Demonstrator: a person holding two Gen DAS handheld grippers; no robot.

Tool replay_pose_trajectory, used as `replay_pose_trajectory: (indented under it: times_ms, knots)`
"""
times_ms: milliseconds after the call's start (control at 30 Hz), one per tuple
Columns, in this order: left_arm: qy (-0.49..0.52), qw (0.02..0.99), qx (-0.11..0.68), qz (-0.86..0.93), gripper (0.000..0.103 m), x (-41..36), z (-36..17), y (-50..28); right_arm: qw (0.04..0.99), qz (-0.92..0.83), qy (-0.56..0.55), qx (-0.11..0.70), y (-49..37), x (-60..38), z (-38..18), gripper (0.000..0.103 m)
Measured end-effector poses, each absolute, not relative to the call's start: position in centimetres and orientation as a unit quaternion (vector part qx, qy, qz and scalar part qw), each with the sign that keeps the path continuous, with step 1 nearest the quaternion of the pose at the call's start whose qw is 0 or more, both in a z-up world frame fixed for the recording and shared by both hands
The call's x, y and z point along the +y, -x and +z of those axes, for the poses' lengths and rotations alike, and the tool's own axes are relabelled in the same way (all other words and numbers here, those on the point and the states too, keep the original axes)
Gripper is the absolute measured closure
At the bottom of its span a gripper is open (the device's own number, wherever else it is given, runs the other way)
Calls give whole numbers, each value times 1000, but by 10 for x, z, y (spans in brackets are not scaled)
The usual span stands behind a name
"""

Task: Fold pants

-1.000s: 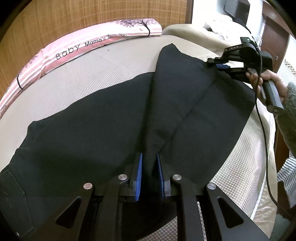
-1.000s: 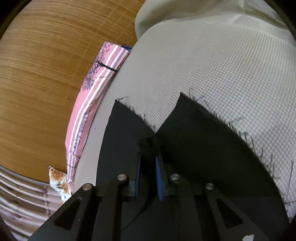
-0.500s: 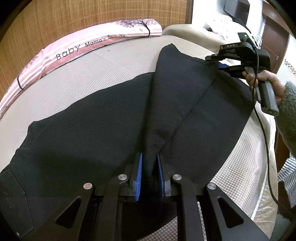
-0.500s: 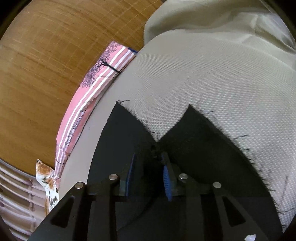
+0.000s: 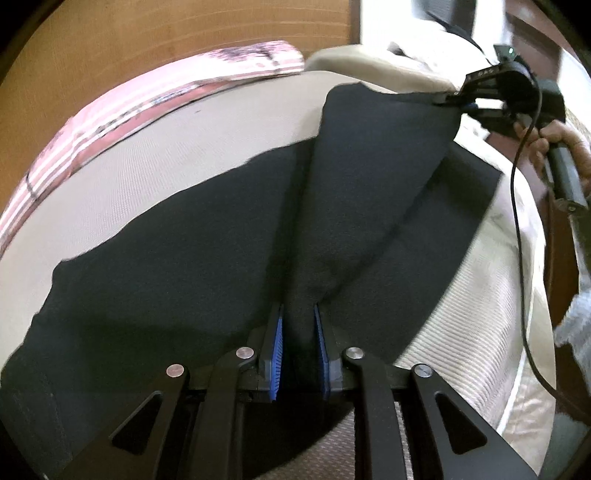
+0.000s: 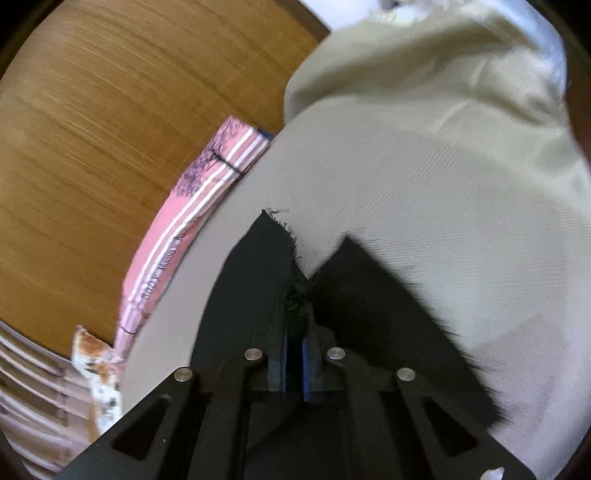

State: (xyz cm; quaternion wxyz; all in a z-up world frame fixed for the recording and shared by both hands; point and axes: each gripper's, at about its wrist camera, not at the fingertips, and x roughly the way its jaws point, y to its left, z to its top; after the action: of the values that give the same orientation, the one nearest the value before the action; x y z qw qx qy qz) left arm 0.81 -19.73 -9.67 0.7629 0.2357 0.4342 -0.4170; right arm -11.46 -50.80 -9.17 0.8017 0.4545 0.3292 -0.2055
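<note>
Black pants (image 5: 207, 266) lie spread on a grey bed mat (image 5: 155, 158). My left gripper (image 5: 298, 343) is shut on a ridge of the pants' fabric near their front edge. My right gripper (image 6: 294, 343) is shut on the frayed hem end of one leg (image 6: 258, 280) and holds it lifted off the mat. In the left wrist view the right gripper (image 5: 461, 101) shows at the upper right, with the leg (image 5: 376, 155) stretched taut between the two grippers.
A pink striped pillow (image 5: 155, 96) lies along the bed's far edge by a wooden headboard (image 5: 184, 33). A beige duvet (image 6: 424, 92) is bunched at the bed's end. The right gripper's cable (image 5: 517, 221) hangs over the bed's right side.
Both grippers have lifted. The right gripper has raised the leg's hem clear of the mat and the fabric now hangs taut between the two grippers. Both stay shut.
</note>
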Motion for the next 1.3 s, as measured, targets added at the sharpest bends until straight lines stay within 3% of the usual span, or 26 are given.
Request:
replay_pose_trajectory:
  times_ms: [100,233,600,700,767,833,933,1067,1300]
  knots:
    - [-278,748,413,-438,76,-206,-98,10,798,-247,-427,346,154,-509,-96,98]
    - [-317,744,387,-444,76,-210,-98,21,768,-267,-442,380,179,-508,-131,99]
    - [-319,723,399,-465,76,-200,-96,22,773,-290,-422,375,180,-511,-133,99]
    - [-311,714,410,-474,76,-193,-92,22,769,-291,-424,379,179,-513,-130,90]
    - [-304,711,415,-479,76,-187,-90,24,766,-303,-414,388,178,-513,-124,71]
    - [-286,706,431,-484,76,-182,-87,20,763,-326,-400,390,181,-512,-115,63]
    - [-240,708,449,-489,76,-168,-74,9,772,-343,-372,384,183,-506,-95,61]
    - [-179,737,451,-471,57,-142,-52,-13,795,-317,-340,390,166,-486,-79,58]
    - [-173,748,483,-420,56,-117,-71,-31,818,-174,-321,446,94,-412,-91,58]
